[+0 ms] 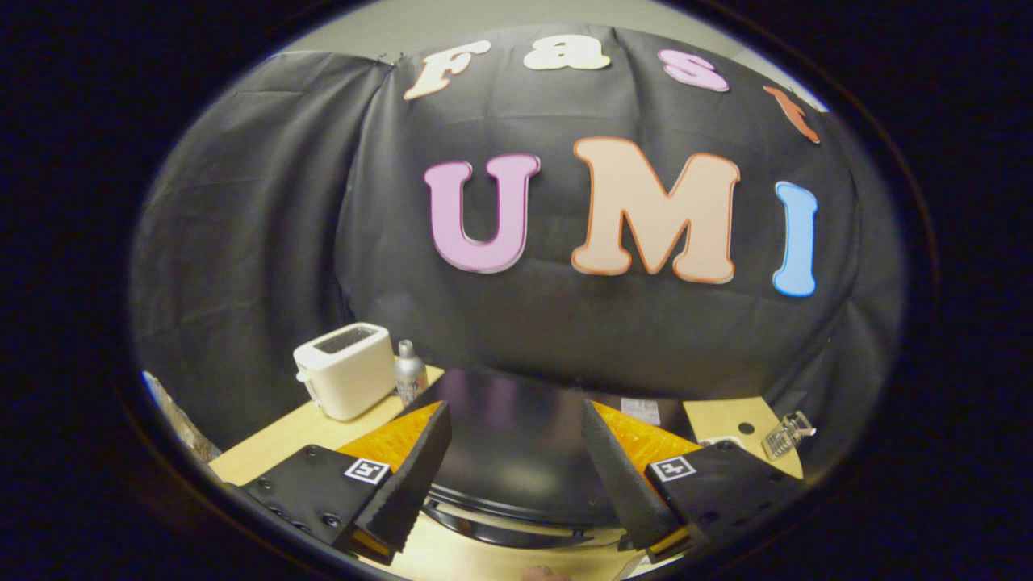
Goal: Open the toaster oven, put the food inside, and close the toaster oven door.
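Glossy black toaster oven [516, 452] between parted hand-held gripper [516, 492] fingers

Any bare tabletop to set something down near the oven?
Bare wood left of the black toaster oven, in front of the white toaster and metal bottle. A smaller patch right, by the clear object. The hand-held gripper is open, its fingers flanking the oven: crowded there.

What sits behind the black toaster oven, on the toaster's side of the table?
Behind the toaster oven, beyond the open tool, stand a cream toaster and a silver bottle on the wooden table. The oven's top hides the bottle's base and the table directly behind it.
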Demonstrator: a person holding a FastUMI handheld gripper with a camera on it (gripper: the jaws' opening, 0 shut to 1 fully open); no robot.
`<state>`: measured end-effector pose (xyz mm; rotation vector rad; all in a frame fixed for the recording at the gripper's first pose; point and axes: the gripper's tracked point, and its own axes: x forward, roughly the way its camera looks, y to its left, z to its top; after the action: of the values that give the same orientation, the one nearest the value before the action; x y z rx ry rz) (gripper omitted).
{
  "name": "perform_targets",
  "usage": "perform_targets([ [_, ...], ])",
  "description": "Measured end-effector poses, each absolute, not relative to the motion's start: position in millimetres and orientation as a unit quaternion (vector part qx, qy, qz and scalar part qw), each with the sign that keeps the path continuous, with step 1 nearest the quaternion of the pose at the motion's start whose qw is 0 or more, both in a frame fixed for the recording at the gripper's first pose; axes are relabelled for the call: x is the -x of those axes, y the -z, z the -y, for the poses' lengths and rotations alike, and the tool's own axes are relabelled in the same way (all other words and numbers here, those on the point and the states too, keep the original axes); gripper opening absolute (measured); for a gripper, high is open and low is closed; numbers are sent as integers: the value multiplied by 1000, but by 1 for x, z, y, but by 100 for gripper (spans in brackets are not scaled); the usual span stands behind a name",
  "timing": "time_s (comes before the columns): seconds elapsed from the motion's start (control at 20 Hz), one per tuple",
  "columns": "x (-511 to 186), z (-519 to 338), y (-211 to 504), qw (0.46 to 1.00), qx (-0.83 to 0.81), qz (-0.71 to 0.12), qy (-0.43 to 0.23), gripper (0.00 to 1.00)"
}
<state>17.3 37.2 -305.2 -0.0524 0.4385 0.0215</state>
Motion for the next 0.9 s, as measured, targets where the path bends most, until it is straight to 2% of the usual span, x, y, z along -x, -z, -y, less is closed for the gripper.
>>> perform_targets([
  [0.3, 6, -21, 360, 960, 13, -281, 6, 100],
  [0.8, 51, -27, 359, 963, -1, -269, -12, 100],
  [0.9, 67, -30, 367, 955, -41, -295, -12, 99],
])
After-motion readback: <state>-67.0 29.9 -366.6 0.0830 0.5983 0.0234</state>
